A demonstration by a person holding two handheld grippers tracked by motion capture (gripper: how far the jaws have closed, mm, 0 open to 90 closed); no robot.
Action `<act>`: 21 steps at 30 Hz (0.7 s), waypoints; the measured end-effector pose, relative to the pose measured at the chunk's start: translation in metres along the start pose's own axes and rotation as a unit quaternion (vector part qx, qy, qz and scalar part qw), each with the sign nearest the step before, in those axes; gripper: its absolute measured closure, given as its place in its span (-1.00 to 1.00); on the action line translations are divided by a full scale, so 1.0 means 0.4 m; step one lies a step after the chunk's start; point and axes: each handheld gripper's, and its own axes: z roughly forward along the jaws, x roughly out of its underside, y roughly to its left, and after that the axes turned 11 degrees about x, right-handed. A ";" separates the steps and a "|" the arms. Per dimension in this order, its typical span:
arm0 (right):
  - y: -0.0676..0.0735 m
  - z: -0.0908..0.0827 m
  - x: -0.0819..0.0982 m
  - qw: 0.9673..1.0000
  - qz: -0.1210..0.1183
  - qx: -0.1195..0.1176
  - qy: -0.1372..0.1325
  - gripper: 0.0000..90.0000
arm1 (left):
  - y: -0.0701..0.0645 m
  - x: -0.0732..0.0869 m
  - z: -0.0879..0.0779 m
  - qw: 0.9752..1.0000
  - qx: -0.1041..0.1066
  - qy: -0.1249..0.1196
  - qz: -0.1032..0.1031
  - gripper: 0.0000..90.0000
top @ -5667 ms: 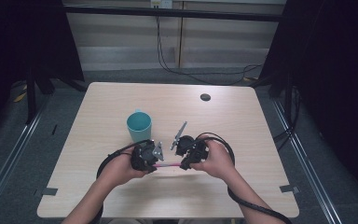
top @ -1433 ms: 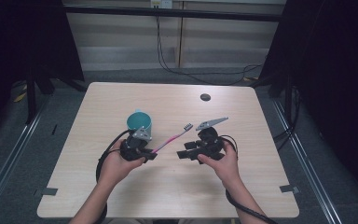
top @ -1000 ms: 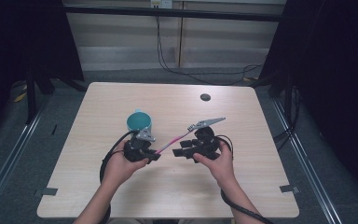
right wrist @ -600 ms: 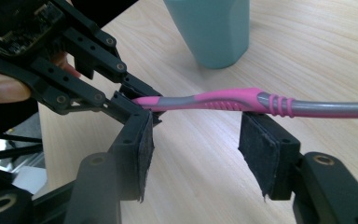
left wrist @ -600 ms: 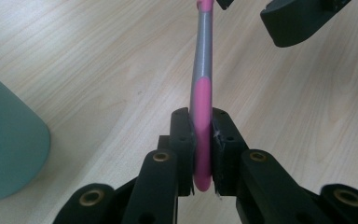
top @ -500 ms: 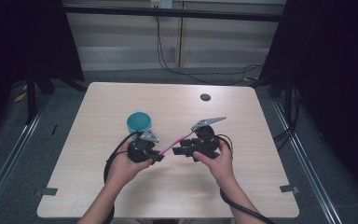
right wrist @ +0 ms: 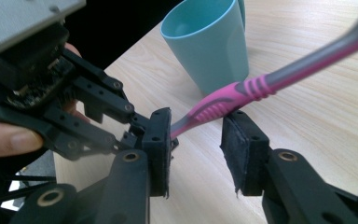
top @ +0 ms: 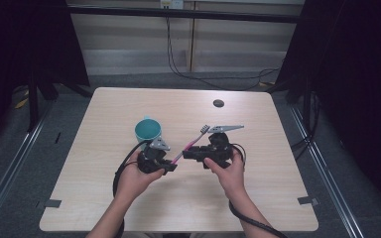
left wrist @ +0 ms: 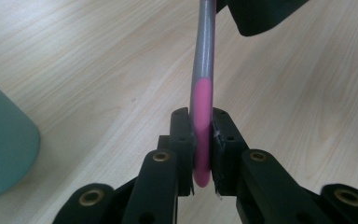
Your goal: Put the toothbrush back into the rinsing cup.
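Observation:
A pink and grey toothbrush point(top: 193, 143) slants up to the right over the table, bristles at the far end. My left gripper point(top: 171, 165) is shut on the pink tail of its handle point(left wrist: 201, 140). My right gripper point(top: 185, 152) faces it from the right. Its jaws point(right wrist: 193, 128) have just been closing, with the ribbed pink part of the toothbrush point(right wrist: 235, 95) between them. A gap still shows at each pad, so they do not press on it. A teal cup point(top: 148, 131) stands upright just behind the left gripper, also seen as a teal cup point(right wrist: 209, 44) beyond the handle.
A small dark disc point(top: 218, 103) lies near the table's far edge. The light wooden table point(top: 278, 188) has bare wood to the right and in front of the hands. Black cables trail from both grippers toward the near edge.
The two grippers have drawn together: the right one came left up to the toothbrush handle, and the left one shifted slightly right with the toothbrush. The cup has not moved.

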 end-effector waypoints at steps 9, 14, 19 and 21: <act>-0.001 -0.001 0.000 1.000 0.004 0.005 -0.003 0.59 | -0.011 -0.005 0.021 1.000 0.002 0.008 0.000 0.80; -0.002 -0.001 -0.002 1.000 0.015 -0.010 -0.006 0.56 | -0.019 -0.007 0.031 1.000 0.003 0.009 0.000 0.80; -0.001 0.001 -0.001 1.000 0.022 -0.015 -0.011 0.70 | -0.024 -0.010 0.040 1.000 0.006 0.014 0.007 0.80; -0.003 0.000 0.000 0.999 0.029 -0.032 -0.017 0.78 | -0.025 -0.010 0.041 1.000 0.008 0.015 0.006 0.78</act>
